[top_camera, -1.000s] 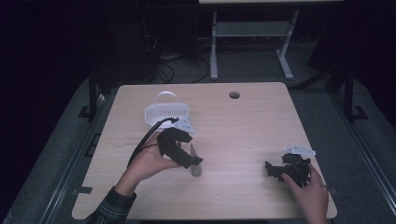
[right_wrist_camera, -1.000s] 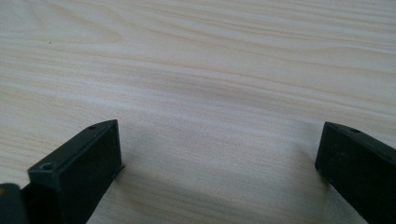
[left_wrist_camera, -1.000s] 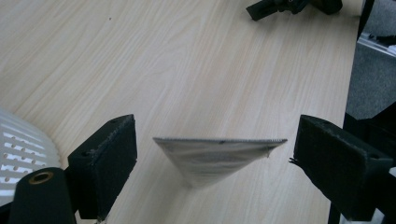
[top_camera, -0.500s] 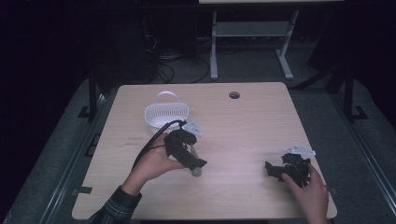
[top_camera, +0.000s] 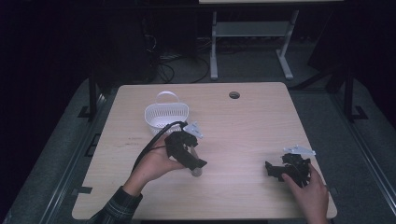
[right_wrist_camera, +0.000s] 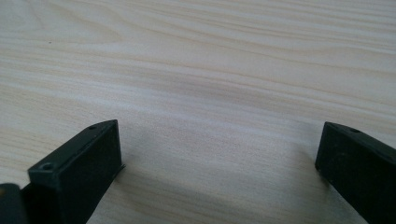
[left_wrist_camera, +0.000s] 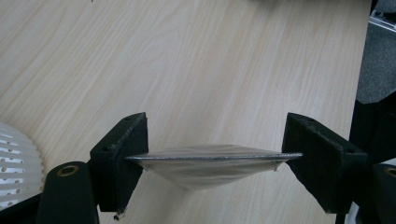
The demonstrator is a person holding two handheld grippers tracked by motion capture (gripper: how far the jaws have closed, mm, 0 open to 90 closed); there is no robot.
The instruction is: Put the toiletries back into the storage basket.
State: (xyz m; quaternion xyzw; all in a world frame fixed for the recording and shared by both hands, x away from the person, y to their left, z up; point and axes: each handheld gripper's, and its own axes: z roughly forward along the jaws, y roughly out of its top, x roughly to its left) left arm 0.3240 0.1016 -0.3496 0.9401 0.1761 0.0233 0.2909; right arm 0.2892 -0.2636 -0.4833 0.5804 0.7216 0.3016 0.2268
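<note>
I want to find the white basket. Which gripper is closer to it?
Left. The left gripper is just in front of the white basket, its jaws closed on a shiny metal dish. The right gripper rests far off.

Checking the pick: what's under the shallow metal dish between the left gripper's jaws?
Under the shallow metal dish, spanning the left gripper jaws, bare light wooden table shows all round. The spot directly beneath its belly is covered by the dish.

The table (top_camera: pixel 243 121) sits lit while the surroundings fall into darkness. Close-up views look bright but soft (jaws cast faint shadows).
</note>
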